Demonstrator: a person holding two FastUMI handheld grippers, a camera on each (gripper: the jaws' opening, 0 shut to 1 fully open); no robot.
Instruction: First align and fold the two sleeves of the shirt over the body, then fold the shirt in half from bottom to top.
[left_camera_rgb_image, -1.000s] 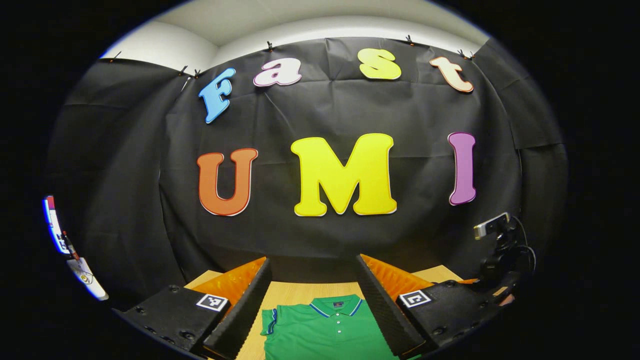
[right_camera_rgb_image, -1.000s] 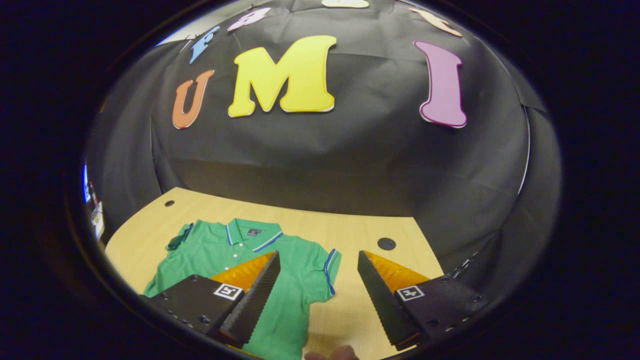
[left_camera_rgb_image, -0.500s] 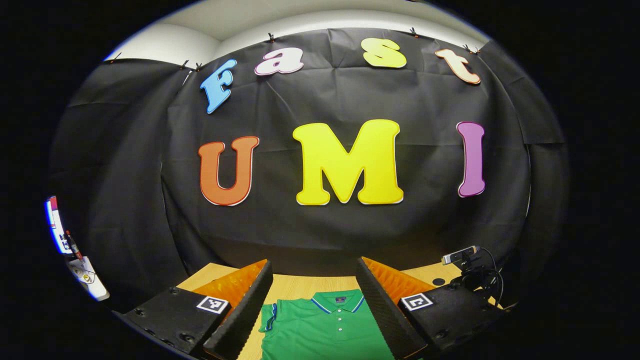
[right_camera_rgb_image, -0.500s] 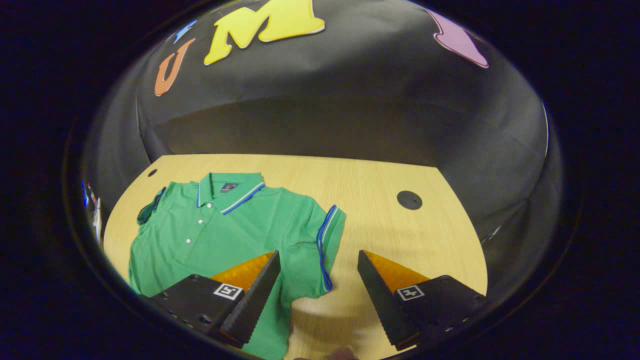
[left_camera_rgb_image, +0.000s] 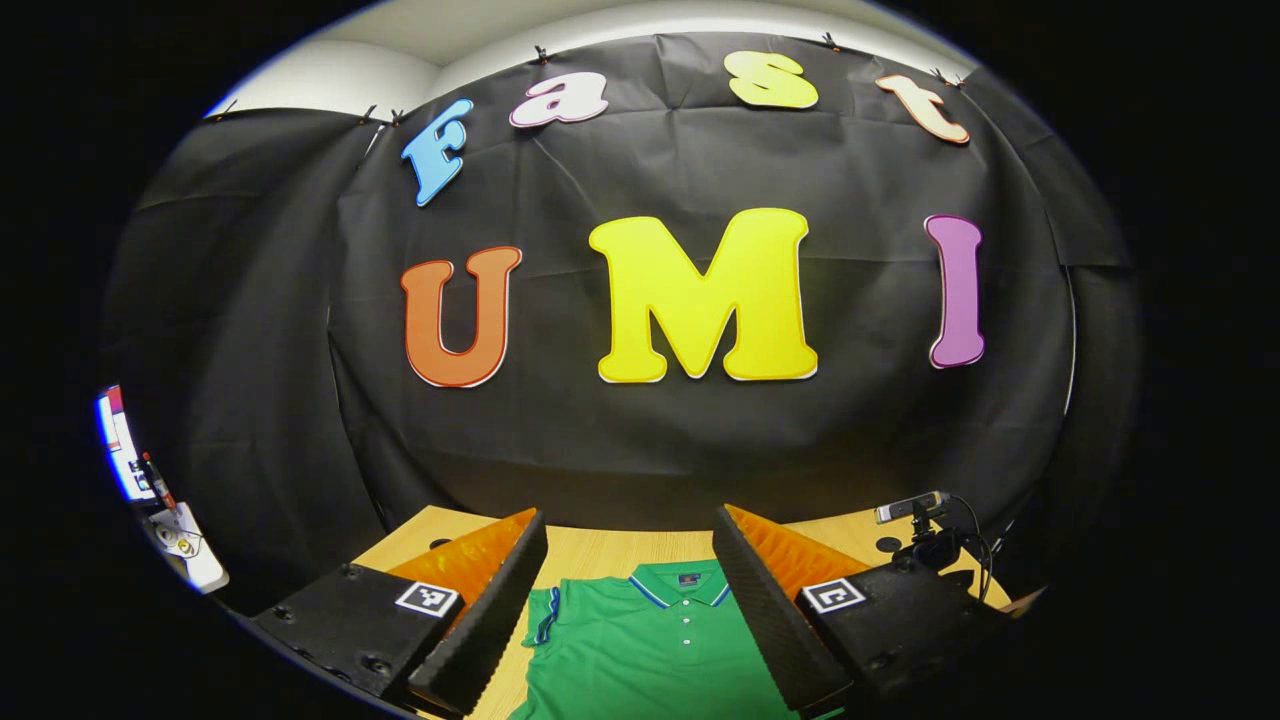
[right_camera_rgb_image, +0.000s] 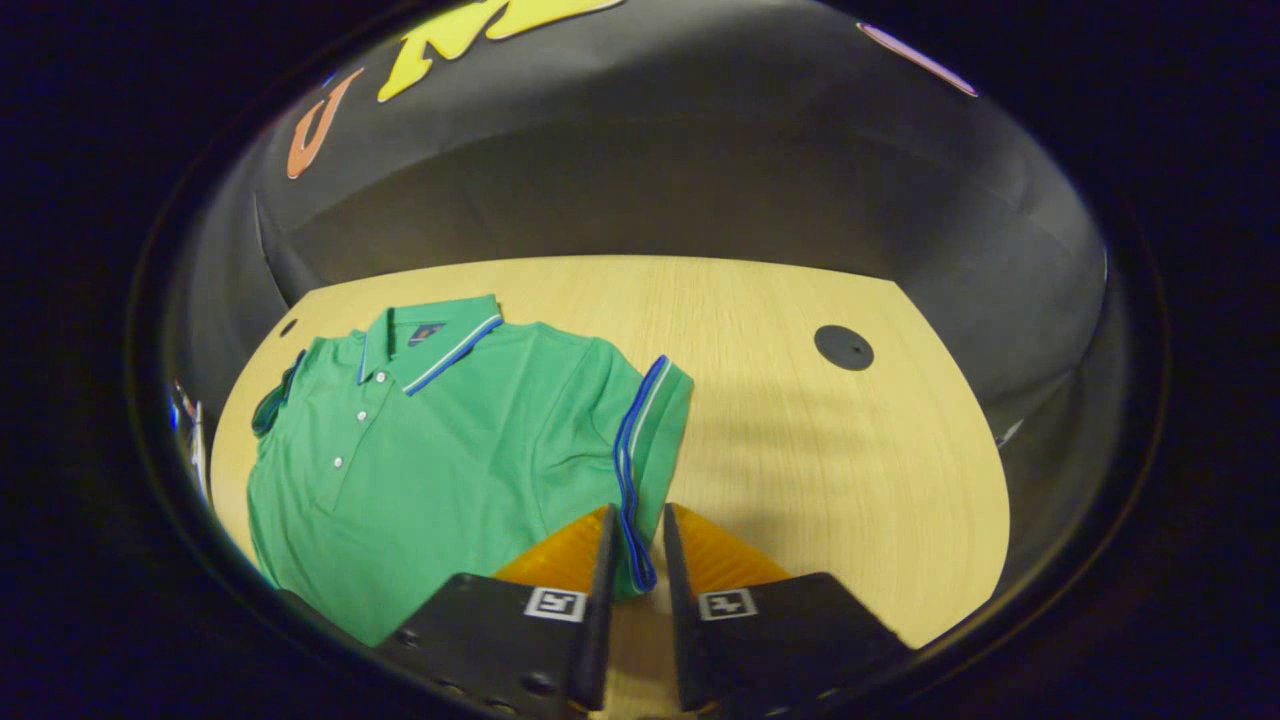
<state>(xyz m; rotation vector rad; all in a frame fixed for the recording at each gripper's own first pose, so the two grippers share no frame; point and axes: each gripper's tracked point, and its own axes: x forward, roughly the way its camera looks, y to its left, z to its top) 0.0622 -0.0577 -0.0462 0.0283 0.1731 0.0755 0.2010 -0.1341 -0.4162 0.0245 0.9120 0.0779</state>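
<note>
Since half a second ago the right gripper (right_camera_rgb_image: 635, 560) has narrowed its jaws onto the blue-trimmed sleeve cuff (right_camera_rgb_image: 640, 455) of the green shirt (right_camera_rgb_image: 440, 450) lying flat on the table (right_camera_rgb_image: 800, 440), readying the first sleeve fold, while the left gripper (left_camera_rgb_image: 630, 600) hovers with jaws apart.

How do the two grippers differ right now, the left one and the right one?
The left gripper has its fingers spread wide with nothing between them; the right gripper has its fingers drawn close around the blue-trimmed cuff of the shirt's sleeve. The left gripper points level toward the booth wall, above the green shirt; the right gripper tilts down at the table. Both are over the same shirt.
</note>
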